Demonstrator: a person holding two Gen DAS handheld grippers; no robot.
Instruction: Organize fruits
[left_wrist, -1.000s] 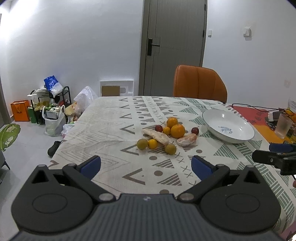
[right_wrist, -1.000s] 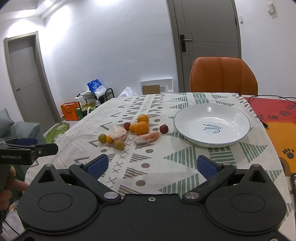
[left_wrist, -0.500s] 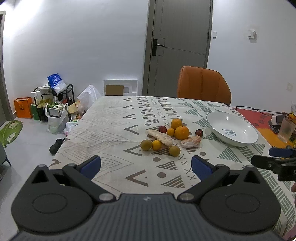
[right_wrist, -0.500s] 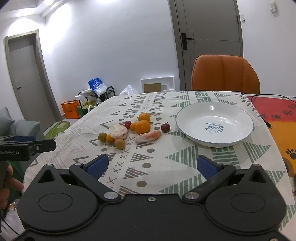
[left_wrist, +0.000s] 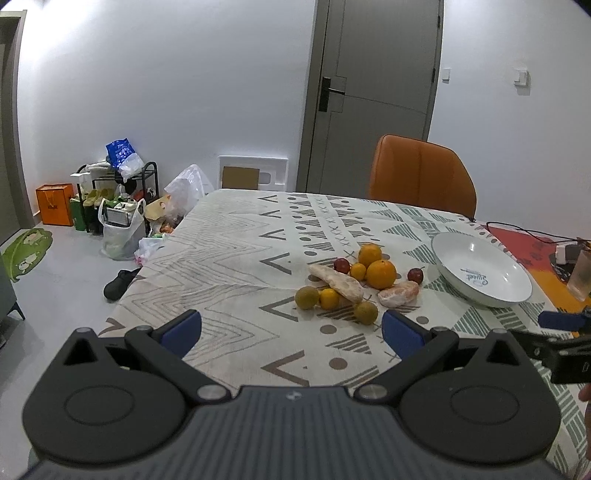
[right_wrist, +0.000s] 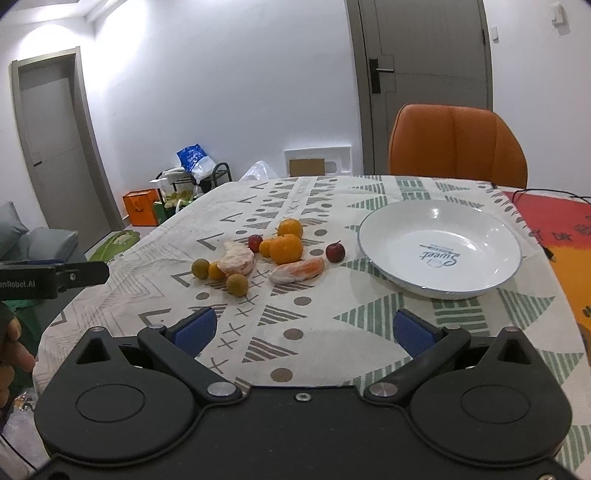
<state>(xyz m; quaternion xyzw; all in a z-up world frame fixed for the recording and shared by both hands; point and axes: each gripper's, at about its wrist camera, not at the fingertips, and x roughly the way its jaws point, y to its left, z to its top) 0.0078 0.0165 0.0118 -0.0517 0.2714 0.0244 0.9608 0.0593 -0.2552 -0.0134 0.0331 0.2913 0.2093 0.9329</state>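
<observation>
Both of your grippers hang empty over the near edge of the table (right_wrist: 369, 199), jaws spread wide: the left gripper (left_wrist: 291, 328) faces the fruit pile (left_wrist: 354, 280), the right gripper (right_wrist: 301, 330) sits between pile and bowl (right_wrist: 439, 251). You have oranges, small red and greenish fruits and two peeled segments bunched mid-table on the patterned cloth, just left of the white bowl, none touching it. Behind the table's far edge stands an orange chair (right_wrist: 458, 144).
</observation>
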